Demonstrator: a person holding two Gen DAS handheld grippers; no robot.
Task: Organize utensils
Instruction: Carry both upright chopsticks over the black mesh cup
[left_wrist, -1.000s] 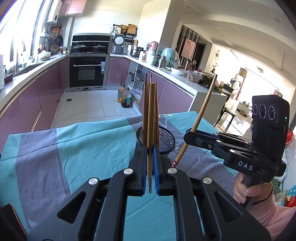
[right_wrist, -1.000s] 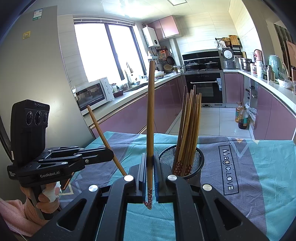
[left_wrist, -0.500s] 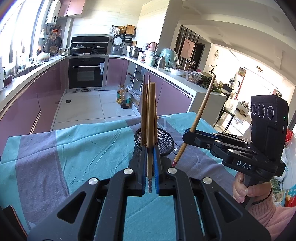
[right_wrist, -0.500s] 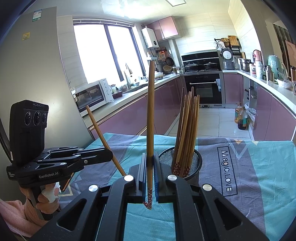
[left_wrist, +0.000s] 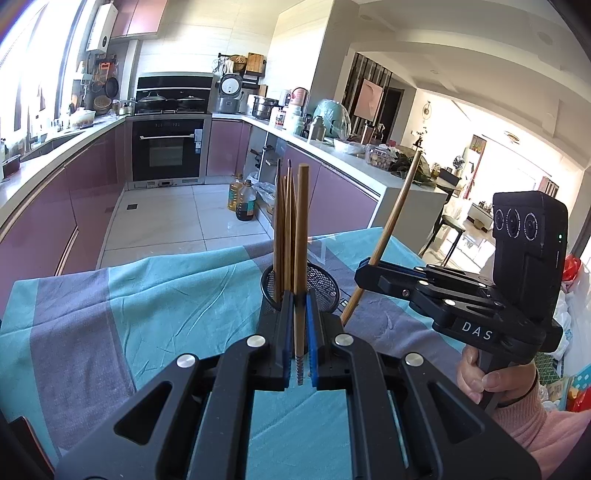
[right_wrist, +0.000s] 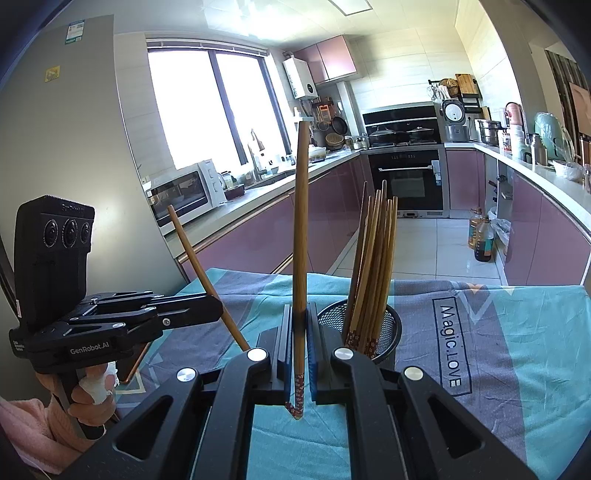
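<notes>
A black mesh holder (left_wrist: 325, 286) (right_wrist: 392, 326) stands on the teal and grey tablecloth (left_wrist: 147, 295) with several brown chopsticks (left_wrist: 281, 229) (right_wrist: 373, 258) upright in it. My left gripper (left_wrist: 298, 314) is shut on one chopstick (left_wrist: 302, 240), held upright just in front of the holder. In the right wrist view that left gripper (right_wrist: 216, 314) sits at the left with its chopstick (right_wrist: 199, 266) slanting. My right gripper (right_wrist: 298, 325) is shut on another chopstick (right_wrist: 300, 221), upright, just left of the holder. The left wrist view shows this right gripper (left_wrist: 364, 271) to the holder's right, chopstick (left_wrist: 391, 229) tilted.
The cloth bears a "Magic.LOVE" print (right_wrist: 451, 343) right of the holder. Beyond the table's far edge lie a tiled floor with oil bottles (left_wrist: 243, 201), purple cabinets and an oven (left_wrist: 168, 149). A person's hands in pink sleeves (left_wrist: 517, 413) hold both handles.
</notes>
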